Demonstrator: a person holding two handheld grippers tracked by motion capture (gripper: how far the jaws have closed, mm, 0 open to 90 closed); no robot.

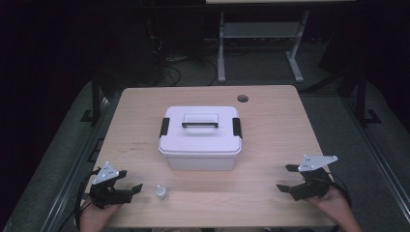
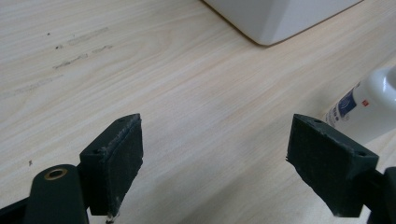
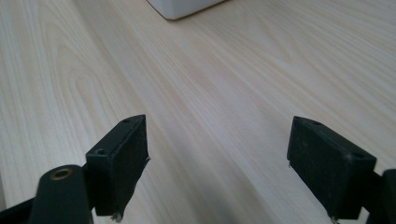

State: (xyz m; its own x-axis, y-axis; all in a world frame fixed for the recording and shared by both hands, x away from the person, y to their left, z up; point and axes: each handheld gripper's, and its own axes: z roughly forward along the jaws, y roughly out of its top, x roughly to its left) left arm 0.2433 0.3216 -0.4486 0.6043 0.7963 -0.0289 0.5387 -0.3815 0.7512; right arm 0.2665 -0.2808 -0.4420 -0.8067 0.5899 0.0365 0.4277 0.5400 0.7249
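Wooden table, small white bottle with blue label standing upright, left gripper jaws spread beside it, right gripper jaws spread

The small bottle is cut off by the right edge in the left gripper view — its cap is out of frame and the label print is too blurred to read. The white box shows just one corner at the top edge in the right gripper view — lid and handle are cut away.

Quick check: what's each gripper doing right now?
Left gripper: open, holding nothing, small white bottle just beside it.
Right gripper: open, holding nothing.
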